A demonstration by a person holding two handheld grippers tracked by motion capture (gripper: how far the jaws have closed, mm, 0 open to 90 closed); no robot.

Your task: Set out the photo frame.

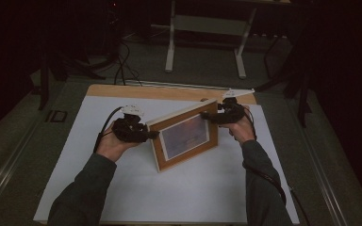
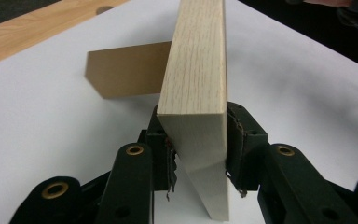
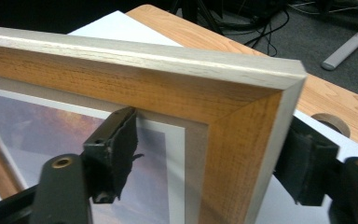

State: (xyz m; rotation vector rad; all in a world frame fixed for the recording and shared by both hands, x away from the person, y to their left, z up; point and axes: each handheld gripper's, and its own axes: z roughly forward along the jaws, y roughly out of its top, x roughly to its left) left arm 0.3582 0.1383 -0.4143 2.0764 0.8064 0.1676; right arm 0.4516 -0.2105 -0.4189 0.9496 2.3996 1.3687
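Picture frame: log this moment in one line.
frame: upright on white sheet, stand out behind | left claw: shut on frame's left edge | right claw: astride top right corner, grip unclear

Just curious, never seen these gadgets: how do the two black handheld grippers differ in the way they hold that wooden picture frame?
The left gripper clamps the wooden picture frame at its left side edge; the right gripper straddles its upper right corner. The left sits lower in the high view, the right higher. Both have black fingers across the frame's thickness.
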